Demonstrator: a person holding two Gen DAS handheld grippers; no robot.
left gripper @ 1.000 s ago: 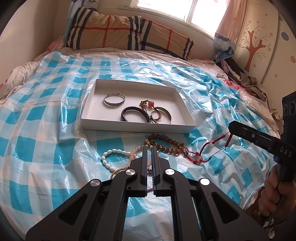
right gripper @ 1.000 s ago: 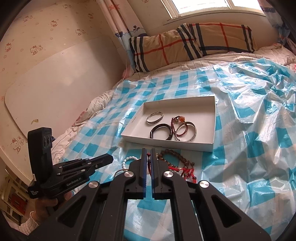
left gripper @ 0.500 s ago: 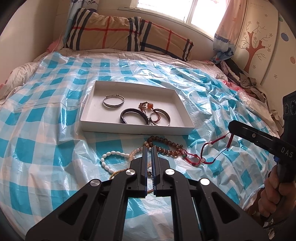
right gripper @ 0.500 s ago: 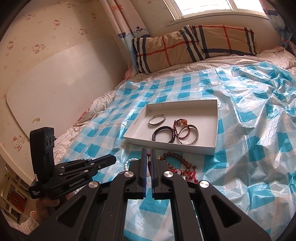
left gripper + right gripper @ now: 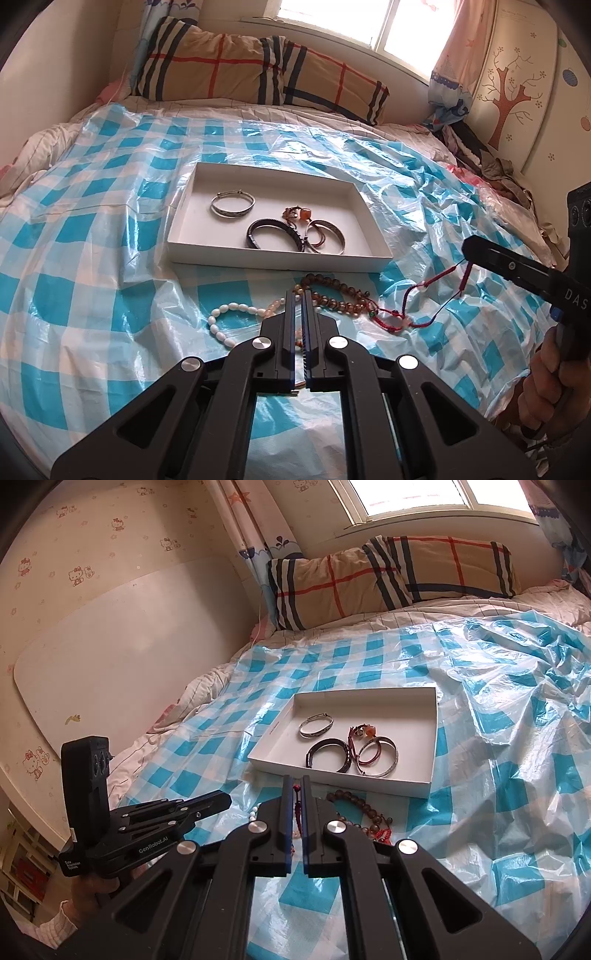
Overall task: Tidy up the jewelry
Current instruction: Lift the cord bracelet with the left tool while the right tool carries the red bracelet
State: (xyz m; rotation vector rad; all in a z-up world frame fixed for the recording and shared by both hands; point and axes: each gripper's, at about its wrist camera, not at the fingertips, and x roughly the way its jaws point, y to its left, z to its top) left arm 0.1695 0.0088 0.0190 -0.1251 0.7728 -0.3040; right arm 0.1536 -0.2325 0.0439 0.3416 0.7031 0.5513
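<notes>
Thin red cord (image 5: 439, 284), seemingly claw-pinched (image 5: 466, 258)

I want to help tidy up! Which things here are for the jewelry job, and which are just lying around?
For the job: white tray, silver bangle, black bracelet, white bead bracelet, brown bead bracelet, red cord in the right gripper.

Just lying around: plaid pillow, clothes pile, curtain.

Each camera sat behind its own gripper and looked forward and down along the fingers toward the pillow (image 5: 258, 70) end of the bed. The left wrist view faced the white tray (image 5: 280, 258) almost head-on at close range. The right wrist view stood further right, angled leftward. Both shared the tray, the checked plastic sheet (image 5: 498, 775) and the pillow.
</notes>
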